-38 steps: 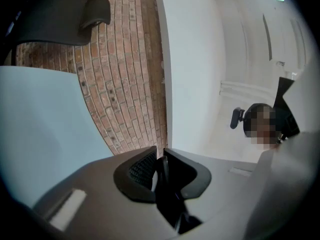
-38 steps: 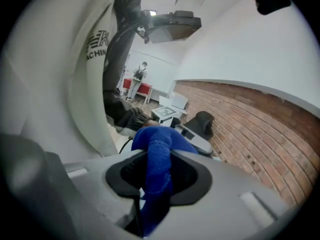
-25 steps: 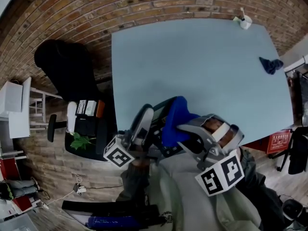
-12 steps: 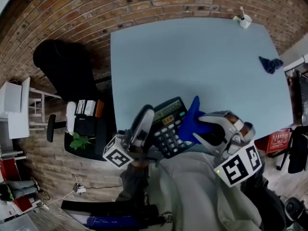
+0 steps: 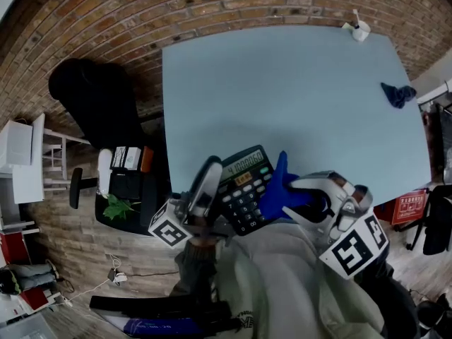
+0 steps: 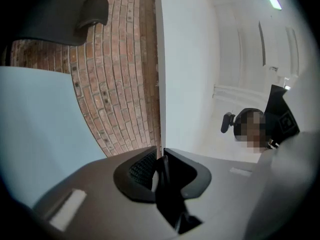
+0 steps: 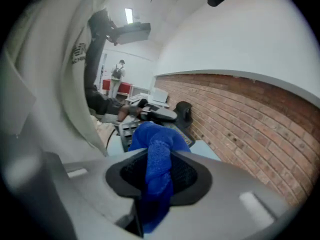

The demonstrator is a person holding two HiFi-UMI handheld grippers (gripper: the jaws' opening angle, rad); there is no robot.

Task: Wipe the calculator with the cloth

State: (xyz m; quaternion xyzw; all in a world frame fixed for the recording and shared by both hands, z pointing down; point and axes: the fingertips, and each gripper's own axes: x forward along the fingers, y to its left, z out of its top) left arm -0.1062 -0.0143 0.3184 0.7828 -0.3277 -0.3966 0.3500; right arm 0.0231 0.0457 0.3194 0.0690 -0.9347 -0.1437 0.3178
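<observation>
The left gripper (image 5: 216, 189) is clamping the calculator (image 5: 245, 188) by its left edge. In the left gripper view its jaws are sitting almost together (image 6: 160, 165), with the thin black casing (image 6: 171, 196) standing edge-on between the pads. The calculator is reaching out to this gripper's right, keys and display facing up, and hanging over the near edge of the light blue table (image 5: 282, 83), close to the person's chest.

The right gripper (image 5: 300, 200) is pinching the blue cloth (image 5: 277, 193). In the right gripper view the jaws are closing on a bunched fold (image 7: 159, 171) that is spilling out past the fingertips. Just beyond those fingertips the cloth is lying against the calculator's right side, and keys (image 7: 121, 129) are showing beside the fold. The two grippers are facing each other across the calculator.

Well beyond the right gripper, a second dark blue rag (image 5: 397, 94) is lying near the table's far right edge. A small white object (image 5: 359, 31) is standing at the far corner.
</observation>
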